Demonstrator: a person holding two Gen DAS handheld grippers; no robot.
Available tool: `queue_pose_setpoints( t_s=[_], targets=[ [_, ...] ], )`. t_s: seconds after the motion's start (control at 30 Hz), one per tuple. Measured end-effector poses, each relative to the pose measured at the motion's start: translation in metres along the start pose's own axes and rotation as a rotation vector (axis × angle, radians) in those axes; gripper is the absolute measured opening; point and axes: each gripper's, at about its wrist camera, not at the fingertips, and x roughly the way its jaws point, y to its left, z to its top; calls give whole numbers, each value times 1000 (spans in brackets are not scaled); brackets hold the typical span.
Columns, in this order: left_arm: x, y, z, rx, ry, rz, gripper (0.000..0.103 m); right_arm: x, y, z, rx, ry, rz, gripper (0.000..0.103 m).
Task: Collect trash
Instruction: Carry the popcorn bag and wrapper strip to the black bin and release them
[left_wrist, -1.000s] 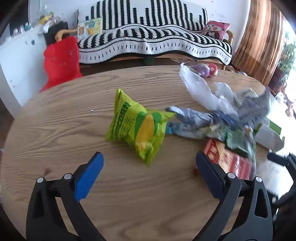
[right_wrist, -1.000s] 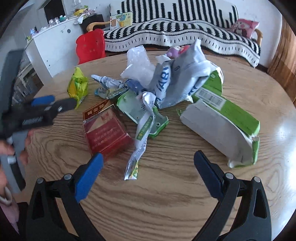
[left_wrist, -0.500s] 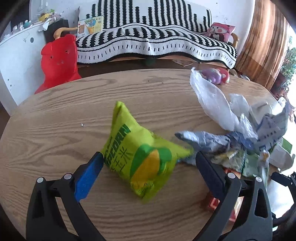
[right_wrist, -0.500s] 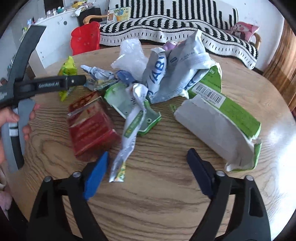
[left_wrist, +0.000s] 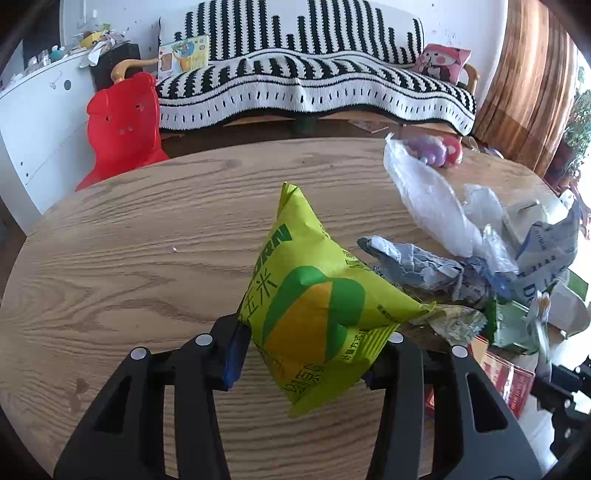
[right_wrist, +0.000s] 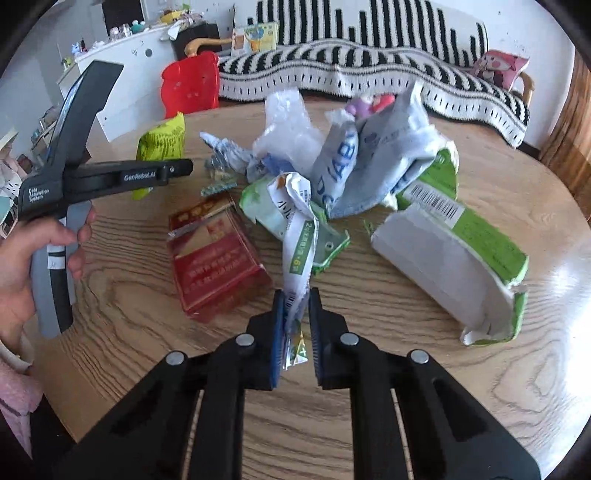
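My left gripper (left_wrist: 306, 354) is shut on a puffy yellow-green popcorn bag (left_wrist: 314, 310), which stands tilted between its fingers on the wooden table (left_wrist: 129, 258). It also shows in the right wrist view (right_wrist: 162, 147), held by the left gripper (right_wrist: 181, 168). My right gripper (right_wrist: 295, 310) is shut on the lower end of a long white-and-green wrapper strip (right_wrist: 301, 236). The strip runs up into a heap of trash (right_wrist: 351, 158) in the middle of the table.
A red transparent box (right_wrist: 214, 254) lies left of the strip. A torn green-and-white carton (right_wrist: 454, 251) lies to the right. Crumpled plastic bags (left_wrist: 436, 199) and blue-grey wrappers (left_wrist: 424, 266) lie right of the popcorn bag. A red chair (left_wrist: 122, 125) and striped sofa (left_wrist: 314, 85) stand beyond the table.
My left gripper moved forward and closed on the popcorn bag. My right gripper moved onto the wrapper strip and closed on its end.
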Motion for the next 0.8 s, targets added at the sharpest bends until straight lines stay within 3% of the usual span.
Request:
queue_pose_setpoints(
  t_s=[0.23, 0.8],
  targets=[
    [-8, 2, -4, 6, -8, -1, 47, -8, -10, 4, 37, -37, 2, 14],
    [-17, 3, -3, 3, 0, -13, 47, -6, -9, 6, 46, -35, 9, 14]
  ],
)
